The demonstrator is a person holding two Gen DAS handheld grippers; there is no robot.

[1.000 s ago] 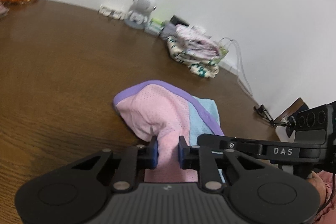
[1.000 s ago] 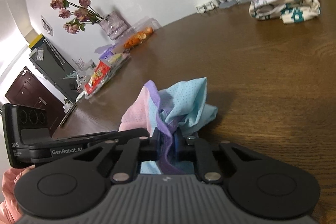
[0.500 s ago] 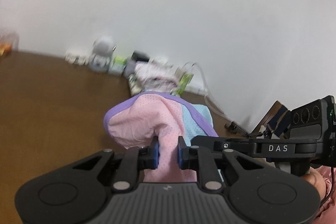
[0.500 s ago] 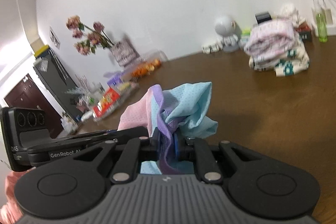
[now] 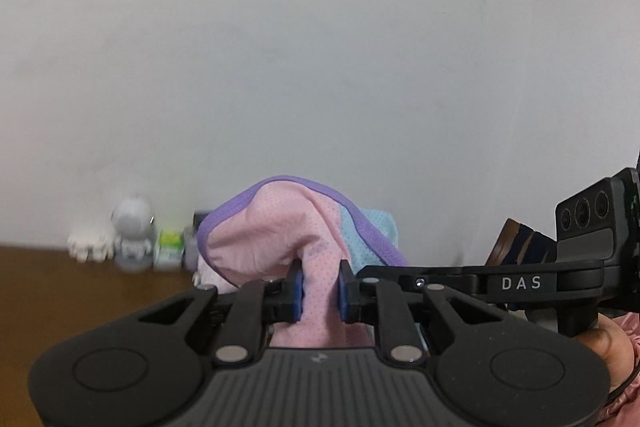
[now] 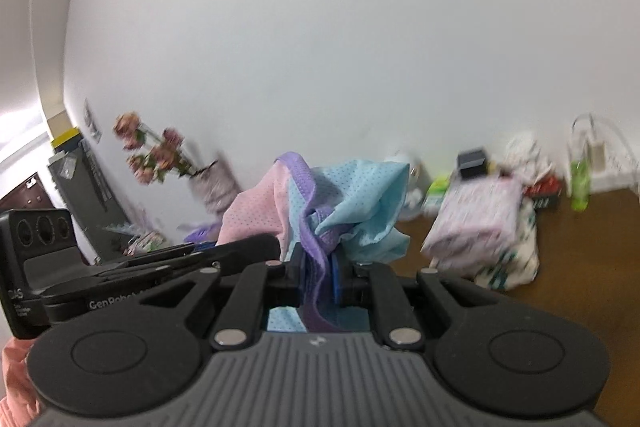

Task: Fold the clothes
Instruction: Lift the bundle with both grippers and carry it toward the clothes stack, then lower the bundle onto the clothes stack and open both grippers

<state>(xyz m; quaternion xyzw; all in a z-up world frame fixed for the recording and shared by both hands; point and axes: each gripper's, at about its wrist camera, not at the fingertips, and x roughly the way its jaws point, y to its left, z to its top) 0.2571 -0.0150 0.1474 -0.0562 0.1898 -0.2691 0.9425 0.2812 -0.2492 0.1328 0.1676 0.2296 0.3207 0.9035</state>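
Observation:
A pink and light-blue mesh garment [image 5: 276, 227] with purple trim is held up in the air above the brown table [image 5: 60, 291]. My left gripper [image 5: 320, 287] is shut on its pink part. My right gripper [image 6: 318, 277] is shut on its purple-trimmed blue part [image 6: 360, 195]. The two grippers are side by side; the right one shows at the right of the left wrist view [image 5: 520, 283], the left one at the left of the right wrist view [image 6: 120, 279]. The garment's lower part is hidden below the grippers.
A stack of folded clothes [image 6: 480, 227] lies at the table's back by the white wall. A white robot figure [image 5: 132, 239], small boxes [image 5: 170, 251], a green bottle [image 6: 580, 183] and a vase of dried flowers [image 6: 160, 155] stand along the wall.
Both grippers have risen and tilted up with the garment, lifting it off the table. The view now shows mostly wall, and the table has dropped low in both views.

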